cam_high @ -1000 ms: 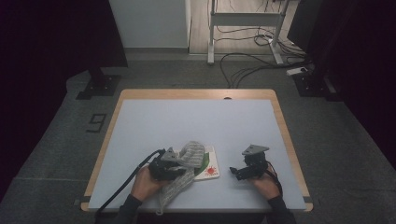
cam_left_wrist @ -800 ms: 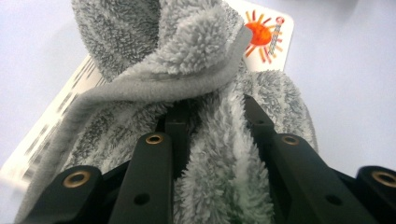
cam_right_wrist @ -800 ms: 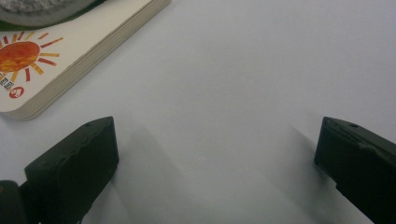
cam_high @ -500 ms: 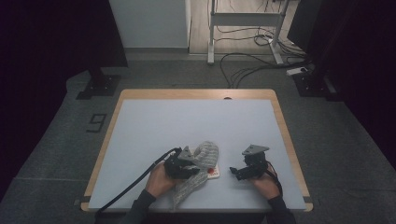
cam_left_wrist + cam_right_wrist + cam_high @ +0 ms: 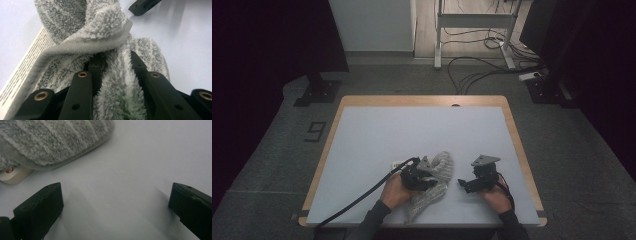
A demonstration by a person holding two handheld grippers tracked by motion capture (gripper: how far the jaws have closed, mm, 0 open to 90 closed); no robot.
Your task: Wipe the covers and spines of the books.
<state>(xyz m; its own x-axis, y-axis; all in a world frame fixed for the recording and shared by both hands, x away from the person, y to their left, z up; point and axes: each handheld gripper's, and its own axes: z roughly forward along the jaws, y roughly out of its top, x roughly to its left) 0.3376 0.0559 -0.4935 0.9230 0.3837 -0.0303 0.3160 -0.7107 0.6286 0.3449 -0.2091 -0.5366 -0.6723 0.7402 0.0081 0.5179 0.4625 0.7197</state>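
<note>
The table (image 5: pixel 362 150) gives you a wide bare top, yet all the work sits at the near edge, close to your hands, where you have the most control. The towel (image 5: pixel 434 182) lies there in a loose heap between your two grippers, draped over a flat white box (image 5: pixel 22 72) whose corner also peeks out from under the fabric in the right gripper view — it looks as if you are dragging the cloth across it. Your left gripper (image 5: pixel 417 176) is clenched on a thick fold of the towel: the pile bulges between the black jaws, which stand partly apart because the bunched fabric fills them. Your right gripper (image 5: pixel 472 184) rests just beside the towel's edge, jaws spread wide over bare table and holding nothing — probably waiting to catch a free corner.
</note>
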